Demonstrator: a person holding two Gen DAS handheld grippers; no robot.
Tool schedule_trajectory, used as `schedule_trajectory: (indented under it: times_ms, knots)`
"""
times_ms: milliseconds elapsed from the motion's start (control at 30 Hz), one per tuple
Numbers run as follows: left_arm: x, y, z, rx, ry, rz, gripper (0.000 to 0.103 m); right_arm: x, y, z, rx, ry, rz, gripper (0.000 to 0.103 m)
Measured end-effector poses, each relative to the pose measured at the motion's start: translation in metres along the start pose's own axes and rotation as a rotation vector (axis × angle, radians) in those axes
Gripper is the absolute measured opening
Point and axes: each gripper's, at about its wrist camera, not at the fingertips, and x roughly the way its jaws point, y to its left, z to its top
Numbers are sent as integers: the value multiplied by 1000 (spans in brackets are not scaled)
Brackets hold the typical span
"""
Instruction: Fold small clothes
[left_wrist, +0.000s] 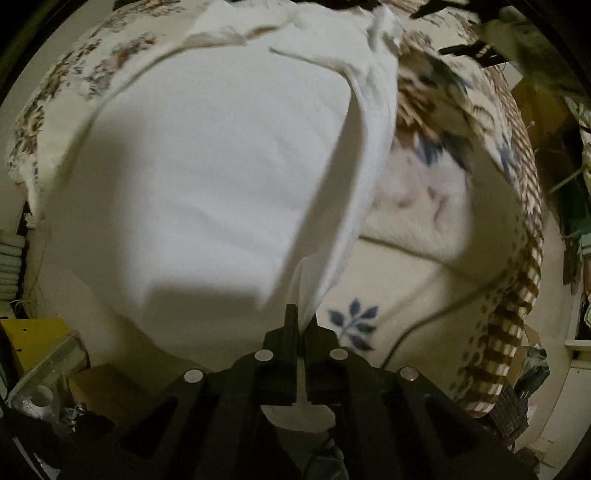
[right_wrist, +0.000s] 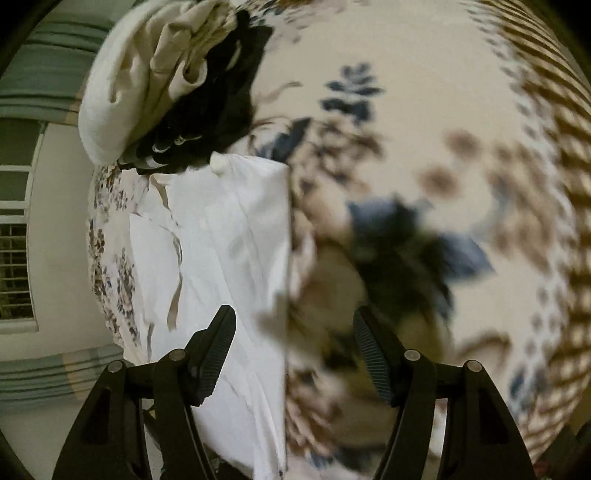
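Note:
A white garment (left_wrist: 207, 177) lies spread on the floral bedspread (left_wrist: 436, 302). My left gripper (left_wrist: 301, 321) is shut on a corner of it, and a strip of the cloth runs up from the jaws, lifted off the bed. The same white garment (right_wrist: 221, 258) shows in the right wrist view, flat with a straight right edge. My right gripper (right_wrist: 293, 332) is open and empty, hovering over that edge, one finger above the cloth and one above the bedspread (right_wrist: 443, 147).
A pile of cream and black clothes (right_wrist: 177, 85) sits at the far end of the white garment. A yellow box (left_wrist: 33, 336) and clutter lie at the bed's left edge. More clutter stands beyond the bed's right edge (left_wrist: 554, 110).

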Motion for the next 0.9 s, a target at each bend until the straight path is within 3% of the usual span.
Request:
schedule_trajectory:
  times_ms: [67,133,167,200,267,300,433,600,733,900]
  knots:
    - [-8,11,-1,3,-9,1,1,18,9,16,11,5,-6,68]
    - [-16,14,-7,0,-23,-1,1,40,15,27,40,47,61,68]
    - [-19,19,-7,-4,-27,-5,1,50,19,31,51,73,82,62]
    - [-23,27,-6,-14,-30,-12,1,55,21,32,64,77,86,37]
    - [-35,42,-4,-43,-46,-23,1,61,31,34,79,81,70,11]
    - [-40,51,-1,-63,-52,-36,1,60,38,33,70,68,57,5]
    - [-60,88,15,-127,-83,-62,1,41,81,32,16,18,0,4]
    - [-74,164,44,-190,-124,-57,1,31,156,38,-50,-22,-63,3]
    - [-65,225,70,-216,-130,-47,1,50,232,48,-114,-30,-130,3]
    - [-26,297,94,-234,-92,-51,1,108,316,58,-190,-45,-266,3]
